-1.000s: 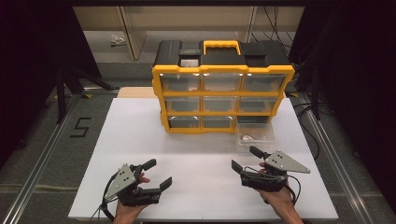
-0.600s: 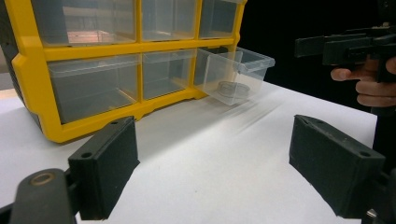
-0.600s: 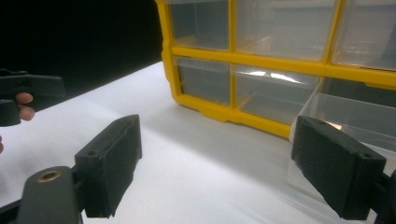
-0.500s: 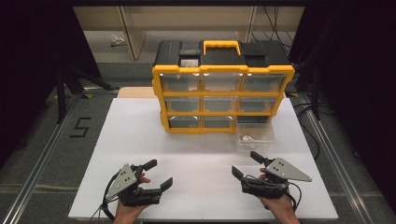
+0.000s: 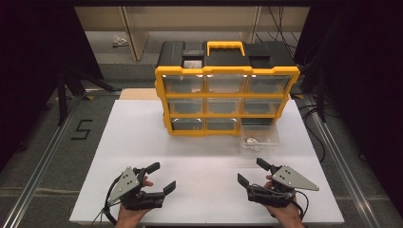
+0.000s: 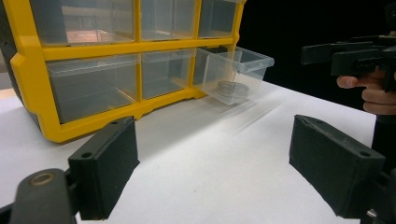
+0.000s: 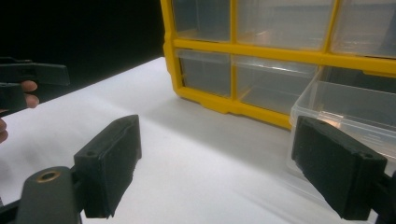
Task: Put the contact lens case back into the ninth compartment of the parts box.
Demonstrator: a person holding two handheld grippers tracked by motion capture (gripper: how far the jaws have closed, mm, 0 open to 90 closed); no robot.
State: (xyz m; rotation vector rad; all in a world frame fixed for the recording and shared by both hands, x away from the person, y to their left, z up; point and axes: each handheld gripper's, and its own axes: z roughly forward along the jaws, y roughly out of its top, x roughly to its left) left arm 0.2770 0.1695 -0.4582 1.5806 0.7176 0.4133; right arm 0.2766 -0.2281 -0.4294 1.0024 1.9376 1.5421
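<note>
The right gripper (image 5: 253, 172), jaws spread, has drawn back slightly toward the near table edge (image 5: 204, 222), farther from the pulled-out clear drawer (image 5: 260, 141).

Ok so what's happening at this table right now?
A person holds a gripper in each hand over a white table. Both the left gripper and the right gripper are open and hold nothing. Ahead stands a yellow drawer organizer; its bottom right clear drawer is pulled out, with a small round object inside. Neither gripper touches it.
</note>
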